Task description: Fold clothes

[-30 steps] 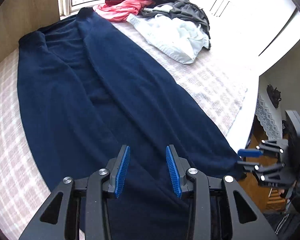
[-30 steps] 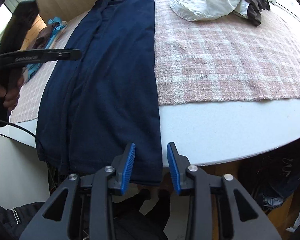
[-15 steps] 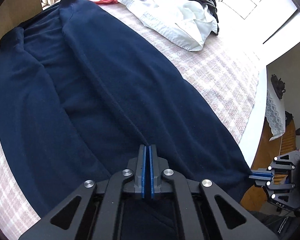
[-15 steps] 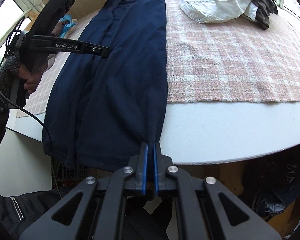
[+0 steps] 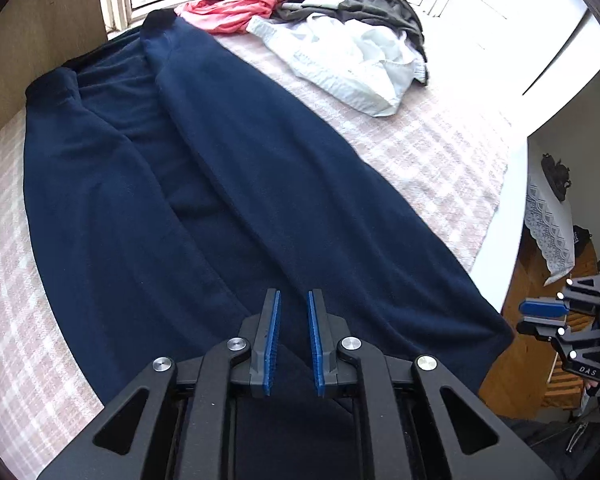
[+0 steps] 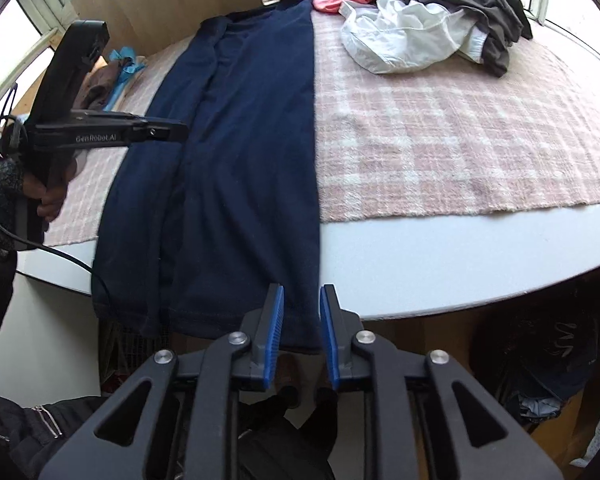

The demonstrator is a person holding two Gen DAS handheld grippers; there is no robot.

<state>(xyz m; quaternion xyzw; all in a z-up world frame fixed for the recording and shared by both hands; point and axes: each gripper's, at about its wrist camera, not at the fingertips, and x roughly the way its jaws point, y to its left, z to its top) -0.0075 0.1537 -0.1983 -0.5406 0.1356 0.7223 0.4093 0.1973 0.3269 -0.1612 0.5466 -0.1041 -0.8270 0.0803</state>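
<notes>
Navy fleece garment (image 5: 228, 200) lies lengthwise on our pink plaid blanket (image 6: 440, 140), sides folded in toward the middle, hem hanging off the white table edge (image 6: 440, 264). We can't tell the garment type; the lower hem is hidden behind the left gripper (image 5: 293, 338). Its jaws show a narrow gap and hold nothing, above the cloth near the hem; contact unclear. Right gripper (image 6: 301, 334) likewise slightly parted and empty, at the hem's right corner. Rumpled white shirt (image 6: 404, 40), grey and coral clothes piled at the far end.
</notes>
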